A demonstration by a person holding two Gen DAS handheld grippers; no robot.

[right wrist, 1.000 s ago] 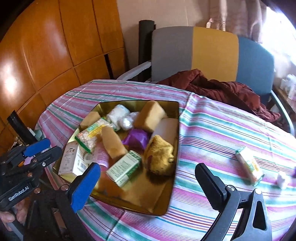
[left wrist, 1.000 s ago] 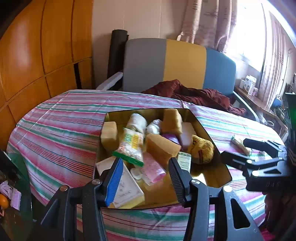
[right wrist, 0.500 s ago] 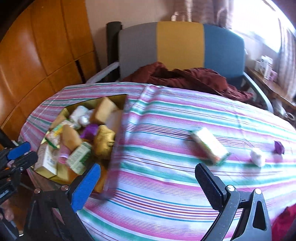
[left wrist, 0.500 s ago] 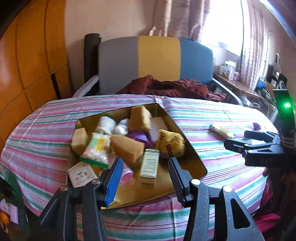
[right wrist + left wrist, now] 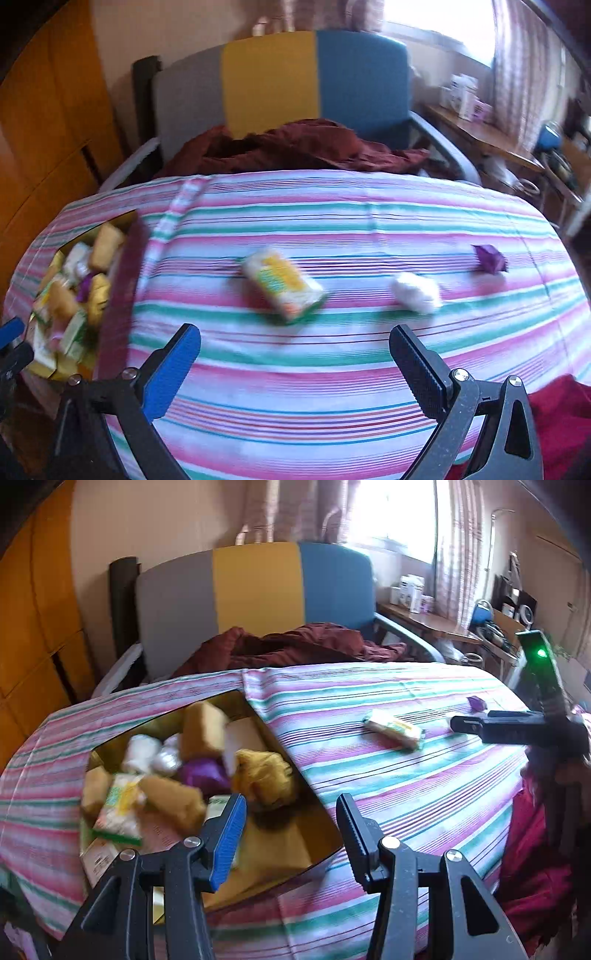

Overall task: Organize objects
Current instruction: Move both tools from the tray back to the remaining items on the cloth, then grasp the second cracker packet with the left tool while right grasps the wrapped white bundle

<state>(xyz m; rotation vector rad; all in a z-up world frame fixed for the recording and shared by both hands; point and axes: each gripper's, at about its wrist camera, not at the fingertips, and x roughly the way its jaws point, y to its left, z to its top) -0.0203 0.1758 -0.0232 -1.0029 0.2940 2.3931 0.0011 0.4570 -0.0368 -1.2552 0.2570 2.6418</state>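
Observation:
A gold tray (image 5: 295,853) at the table's left holds several sponges, packets and boxes; it also shows in the right wrist view (image 5: 122,266). A green-yellow packet (image 5: 282,290), a white wad (image 5: 415,291) and a purple wrapper (image 5: 489,258) lie loose on the striped cloth. The packet (image 5: 393,729) and the wrapper (image 5: 476,702) also show in the left wrist view. My left gripper (image 5: 290,830) is open and empty over the tray's near right corner. My right gripper (image 5: 295,354) is open and empty, short of the packet; it shows from the side in the left wrist view (image 5: 458,723).
A grey, yellow and blue chair (image 5: 280,81) with a dark red cloth (image 5: 295,151) stands behind the table. Wooden panels (image 5: 33,620) are at the left. A cluttered side desk (image 5: 443,624) stands at the right by the window.
Both grippers have swung right: the tray has shifted to the left in both views, and the loose packet, wad and wrapper now lie in front of the right gripper.

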